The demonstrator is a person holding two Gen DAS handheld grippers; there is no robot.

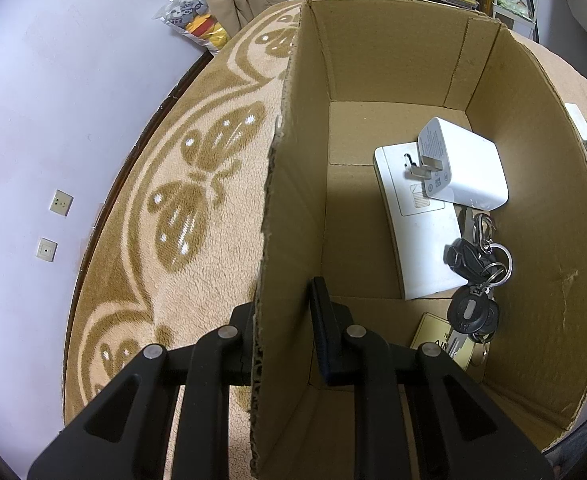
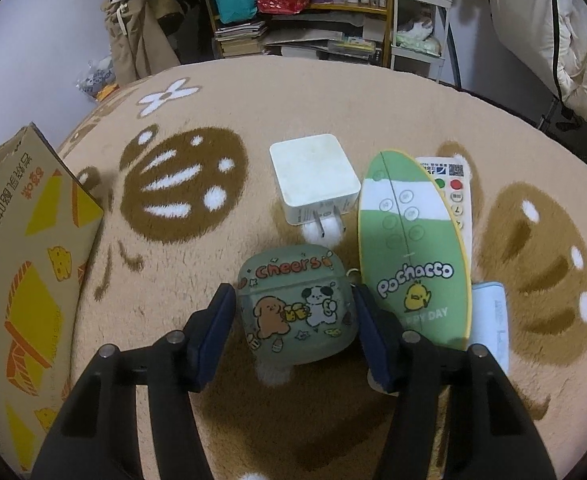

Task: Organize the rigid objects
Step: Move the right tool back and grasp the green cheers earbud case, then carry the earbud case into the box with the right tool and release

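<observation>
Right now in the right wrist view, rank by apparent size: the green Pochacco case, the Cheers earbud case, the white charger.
1. Pochacco case, clearly the longest.
2 and 3. Cheers earbud case and white charger look alike; the earbud case lies nearer the camera, so I won't rank them.

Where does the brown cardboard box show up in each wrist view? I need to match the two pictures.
Left wrist view: the brown cardboard box fills the centre and right, open top facing the camera; the left hand-held gripper straddles its near wall.
Right wrist view: the box's printed outer wall stands at the far left edge; the right hand-held gripper is beside it.
Shared landmark: the beige blanket with brown butterfly pattern.
</observation>
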